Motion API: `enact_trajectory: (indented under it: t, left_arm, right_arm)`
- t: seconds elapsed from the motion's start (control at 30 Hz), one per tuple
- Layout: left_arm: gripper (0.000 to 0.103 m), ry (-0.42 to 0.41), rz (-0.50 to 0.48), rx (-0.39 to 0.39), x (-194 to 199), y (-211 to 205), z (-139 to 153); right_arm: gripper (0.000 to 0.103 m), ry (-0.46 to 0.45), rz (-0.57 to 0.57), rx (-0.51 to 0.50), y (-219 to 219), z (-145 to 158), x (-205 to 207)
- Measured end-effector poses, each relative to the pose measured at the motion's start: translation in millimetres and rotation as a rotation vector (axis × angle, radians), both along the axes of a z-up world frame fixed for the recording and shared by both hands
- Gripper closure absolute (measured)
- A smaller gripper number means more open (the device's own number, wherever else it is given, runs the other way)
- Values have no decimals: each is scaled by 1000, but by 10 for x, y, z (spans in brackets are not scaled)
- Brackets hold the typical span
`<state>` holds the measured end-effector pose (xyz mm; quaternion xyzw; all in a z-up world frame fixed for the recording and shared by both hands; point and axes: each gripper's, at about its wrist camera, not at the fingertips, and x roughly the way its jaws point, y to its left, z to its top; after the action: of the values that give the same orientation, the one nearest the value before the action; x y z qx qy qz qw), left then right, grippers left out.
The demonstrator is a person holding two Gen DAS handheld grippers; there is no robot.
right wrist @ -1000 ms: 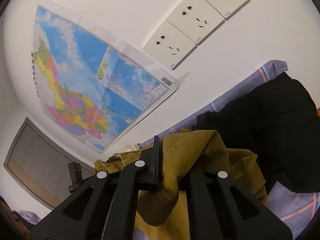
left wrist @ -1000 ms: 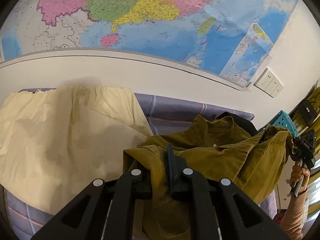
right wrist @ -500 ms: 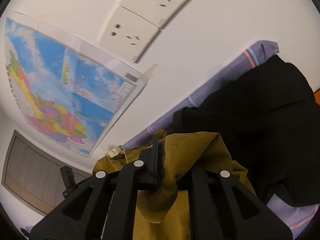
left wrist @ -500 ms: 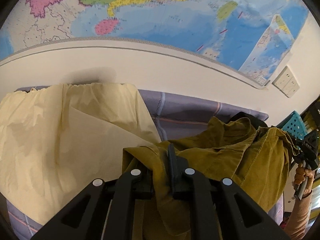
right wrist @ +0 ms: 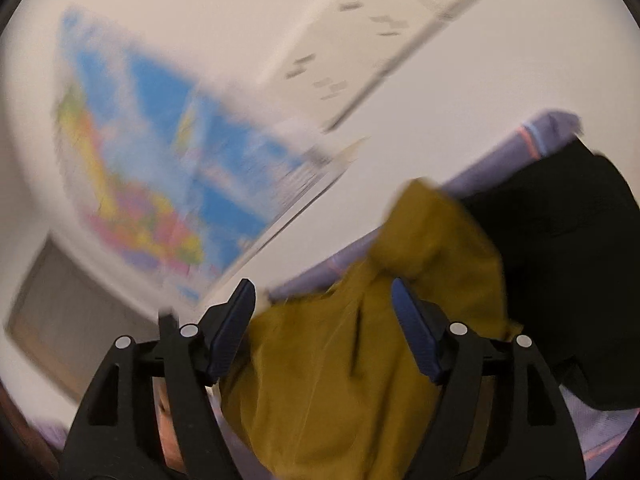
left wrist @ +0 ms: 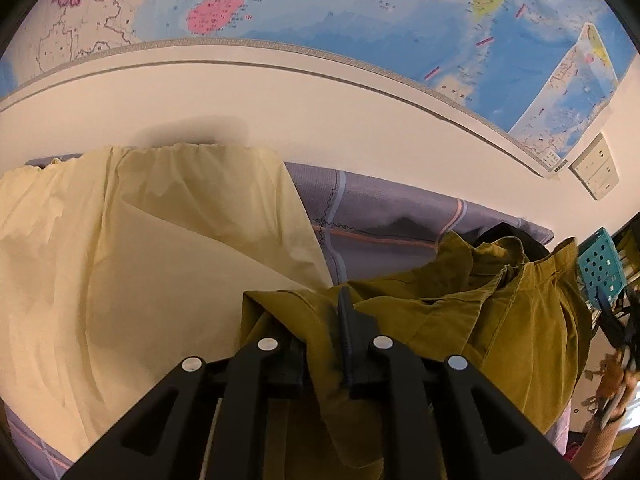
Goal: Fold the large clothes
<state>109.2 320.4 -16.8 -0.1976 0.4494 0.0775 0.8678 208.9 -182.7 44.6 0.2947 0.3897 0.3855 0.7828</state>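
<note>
Two grippers on one mustard garment (left wrist: 472, 320). Left gripper (left wrist: 320, 328): jaws clamped on a fold of the mustard cloth, opening slightly but pads still pinching it. Right gripper (right wrist: 322, 324): jaws have just sprung wide apart, cloth lies loose between them, pads not pressing; that view is motion-blurred. The garment sits bunched on the purple checked bedsheet (left wrist: 380, 216), just beside a pale yellow sheet (left wrist: 140, 260) and touching a black garment (right wrist: 560, 260). Wall map (left wrist: 360, 12) and sockets (left wrist: 596, 168) behind.

Step looks like laying the garment down to spread it, early in the fold. To do it well: keep the left pinch firm, regrip an opposite corner or hem with the right, pull taut and flat clear of both neighbouring fabrics before creasing.
</note>
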Motion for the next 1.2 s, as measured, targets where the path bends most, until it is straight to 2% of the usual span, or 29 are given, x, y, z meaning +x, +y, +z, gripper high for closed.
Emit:
enact_trajectory:
  t: [0.07,0.13,0.2,0.23,0.27,0.33,0.4,0.5,0.6,0.67,0.73,0.8,0.87,0.9,0.93,1.0,1.03,1.07,1.1,1.13,1.2]
  left_arm:
    - [87,-3,3,-23,-8,31,6]
    - [81,-12,-9,-42,-21,36,24]
    - [67,-37,-22,-69,-50,32,57]
    - [65,-51,-30,-77,-68,15,78]
    - [63,-63,-41,-79,-97,-8,112]
    - [56,-101,-55,-73,-186,-48,197]
    - [38,-160,-56,-27,-318,-118,319]
    - [33,-259,-87,41,-547,-261,504]
    - [30,-328,-189,109,-714,-552,589]
    - [30,-321,-264,155,-709,-779,496]
    - [30,-265,-322,170,-622,-980,256]
    - [30,-180,-315,204,-519,-1071,-14]
    - [34,-81,-274,257,-459,-1100,-259]
    - [35,-77,-264,280,-515,-1108,-313]
    - [35,-111,-261,281,-626,-1100,-292]
    - [31,-201,-248,261,-905,-1029,-174]
    - [29,-256,-231,259,-1083,-970,-97]
    - [22,-291,-211,258,-1207,-923,-48]
    - [18,-332,-177,253,-1384,-837,-4]
    - [17,-347,-148,249,-1512,-761,0]
    - [17,-335,-85,263,-1667,-652,-72]
  right_arm:
    - [32,-60,79,-126,253,27,-194]
    - [32,-125,127,-335,606,-44,-358]
    - [33,-166,169,-479,881,-164,-418]
    - [37,-188,174,-551,998,-243,-430]
    - [45,-194,178,-589,1058,-309,-424]
    - [83,-199,188,-637,1148,-444,-373]
    - [100,-199,179,-649,1146,-512,-324]
    - [101,-217,134,-589,1054,-416,-285]
    - [102,-281,77,-547,1042,-196,-268]
    - [102,-296,68,-557,1114,-190,-195]
    - [101,-246,102,-600,1244,-368,-91]
    - [97,-207,110,-660,1322,-546,-49]
    - [87,-161,114,-650,1270,-612,-40]
    - [71,-164,95,-607,1167,-538,-99]
    - [50,-186,94,-559,1074,-447,-180]
    - [32,-279,38,-490,772,-188,-460]
    - [30,-304,25,-474,678,-115,-550]
    - [28,-331,1,-449,477,-21,-700]
    - [18,-337,-33,-439,293,17,-809]
    - [12,-320,-70,-433,93,7,-897]
    - [12,-264,-118,-427,-223,-116,-1013]
